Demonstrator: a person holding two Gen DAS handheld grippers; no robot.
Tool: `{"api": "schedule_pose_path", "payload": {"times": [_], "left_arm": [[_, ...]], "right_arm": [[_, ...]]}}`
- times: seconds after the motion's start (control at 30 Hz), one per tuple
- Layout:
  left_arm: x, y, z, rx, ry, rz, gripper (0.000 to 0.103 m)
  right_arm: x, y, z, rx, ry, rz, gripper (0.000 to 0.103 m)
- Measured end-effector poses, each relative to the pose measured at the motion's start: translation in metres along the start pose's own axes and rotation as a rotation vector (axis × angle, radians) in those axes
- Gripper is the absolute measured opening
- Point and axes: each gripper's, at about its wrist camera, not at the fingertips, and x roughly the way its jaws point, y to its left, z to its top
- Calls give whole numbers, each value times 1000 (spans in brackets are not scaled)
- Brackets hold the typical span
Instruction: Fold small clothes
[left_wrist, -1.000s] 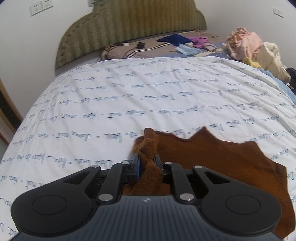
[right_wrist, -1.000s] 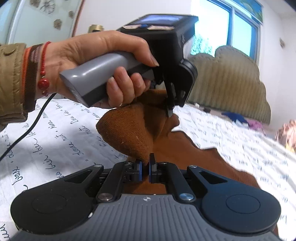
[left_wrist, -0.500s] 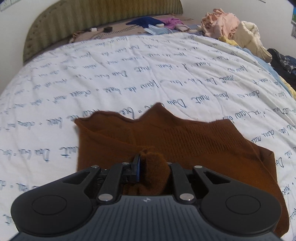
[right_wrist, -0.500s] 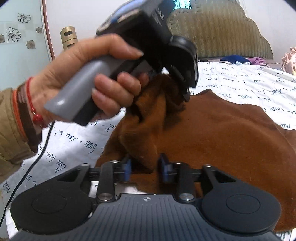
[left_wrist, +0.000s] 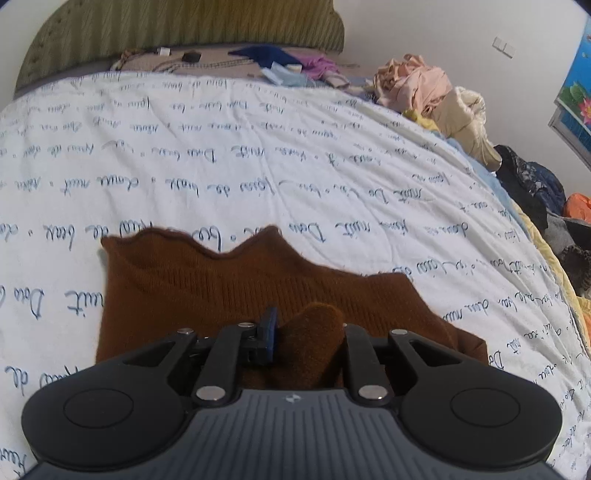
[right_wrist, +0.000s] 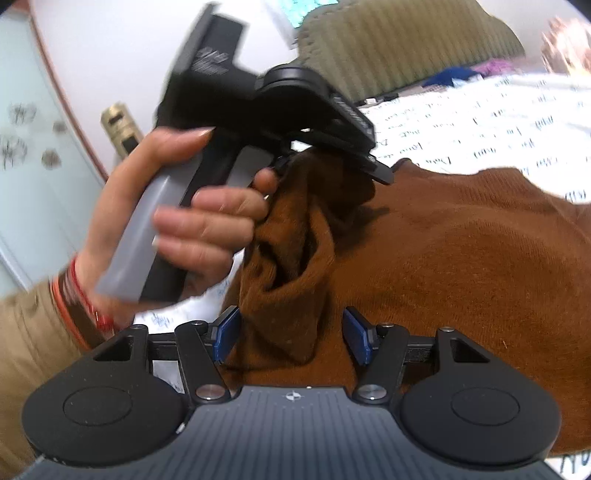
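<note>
- the rust-brown ribbed knit garment (left_wrist: 258, 291) lies spread flat on the white quilted bedcover printed with dark cursive script (left_wrist: 258, 166); its far edge is wavy
- the left gripper (left_wrist: 306, 336) has a soft bunched fold of the knit between its blue pads; its jaws have just been opening a little, and the wool fills the gap
- the right gripper (right_wrist: 291, 334) has just been opening; its jaws stand apart, a loose fold between them, unpinched
- the left hand (right_wrist: 192, 218) grips a smooth grey handle
</note>
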Motion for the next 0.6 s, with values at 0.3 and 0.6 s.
{"api": "schedule_pose_path", "payload": {"times": [0.3, 0.6], "left_arm": [[-57, -3, 7, 73, -199, 102, 85], [-85, 2, -65, 148, -209, 331, 85]], "right_arm": [[0, -31, -1, 277, 62, 125, 14], [-12, -47, 35, 214, 43, 122, 86]]}}
